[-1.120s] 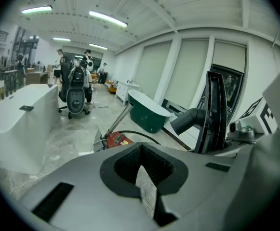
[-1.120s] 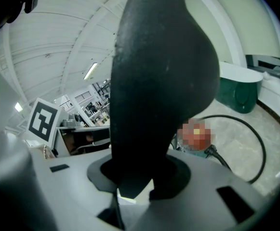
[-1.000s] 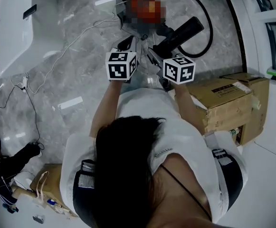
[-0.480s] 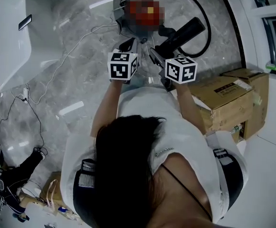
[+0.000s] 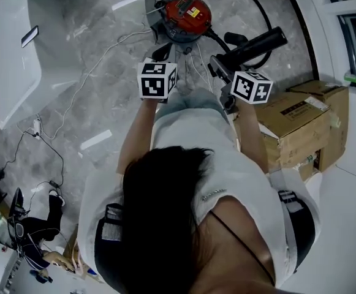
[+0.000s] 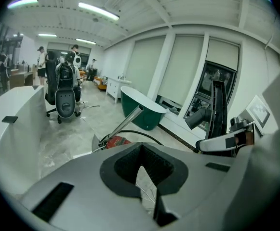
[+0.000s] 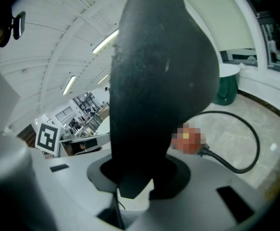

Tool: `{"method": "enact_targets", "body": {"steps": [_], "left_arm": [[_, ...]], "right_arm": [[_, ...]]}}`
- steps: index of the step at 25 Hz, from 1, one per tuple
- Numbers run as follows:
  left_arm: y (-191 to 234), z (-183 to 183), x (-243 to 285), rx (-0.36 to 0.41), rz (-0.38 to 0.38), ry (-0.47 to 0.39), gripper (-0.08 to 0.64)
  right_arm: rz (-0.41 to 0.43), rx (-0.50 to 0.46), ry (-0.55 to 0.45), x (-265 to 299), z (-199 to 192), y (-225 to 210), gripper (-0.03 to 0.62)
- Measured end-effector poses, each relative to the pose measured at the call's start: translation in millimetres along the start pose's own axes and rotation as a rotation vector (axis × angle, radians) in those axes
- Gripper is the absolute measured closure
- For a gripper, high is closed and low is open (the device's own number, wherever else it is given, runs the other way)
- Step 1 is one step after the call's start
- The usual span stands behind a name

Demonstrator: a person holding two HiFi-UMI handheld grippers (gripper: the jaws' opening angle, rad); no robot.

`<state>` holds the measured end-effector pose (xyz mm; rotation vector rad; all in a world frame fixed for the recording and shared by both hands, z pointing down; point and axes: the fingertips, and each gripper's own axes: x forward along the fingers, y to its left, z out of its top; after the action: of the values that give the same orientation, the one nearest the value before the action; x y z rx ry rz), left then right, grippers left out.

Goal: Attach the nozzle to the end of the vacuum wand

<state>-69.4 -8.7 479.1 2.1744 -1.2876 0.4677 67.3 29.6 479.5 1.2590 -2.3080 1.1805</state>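
floor: grey marble [image 5: 98, 112] | left: large white unit [image 5: 12, 48], thin white cable [image 5: 89, 69] curving over the floor beside it | right: open cardboard box [image 5: 297, 127] | far end: green tub [image 6: 144, 119], black office chair [image 6: 66, 100], people standing [image 6: 42, 61] | overhead: strip lights [image 6: 99, 11]

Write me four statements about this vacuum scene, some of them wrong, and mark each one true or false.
1. The right gripper is shut on the black nozzle. True.
2. The left gripper holds the metal wand. False: its jaws are together on nothing, and the wand stands apart, ahead of it.
3. The vacuum canister on the floor is red. True.
4. The cardboard box sits at the person's left. False: it is at the person's right.
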Motion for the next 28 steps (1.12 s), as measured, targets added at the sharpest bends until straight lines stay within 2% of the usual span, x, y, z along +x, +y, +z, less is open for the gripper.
{"method": "enact_targets", "body": {"steps": [3,7,17,21,28], "left_arm": [[2.2,-2.6,3.3,-0.001,-0.016,0.012,0.558],[8.1,0.4,8.5,0.008,-0.026,0.018,0.558],[5.0,6.3,27.5,0.026,-0.022,0.021,0.558],[3.6,15.9,39.0,0.041,0.001,0.006,0.557],[15.6,31.0,59.5,0.047,0.056,0.013,0.557]], "right_arm": [[0.029,0.074,0.002,-5.9,-4.4,-5.9,0.477],[-0.003,0.096,-0.024,-8.6,-3.5,-11.4,0.477],[0.010,0.024,-0.019,0.0,6.0,-14.8,0.477],[0.036,-0.020,-0.011,8.7,23.5,-21.7,0.477],[0.086,-0.042,0.002,32.7,58.8,-33.7,0.477]]}}
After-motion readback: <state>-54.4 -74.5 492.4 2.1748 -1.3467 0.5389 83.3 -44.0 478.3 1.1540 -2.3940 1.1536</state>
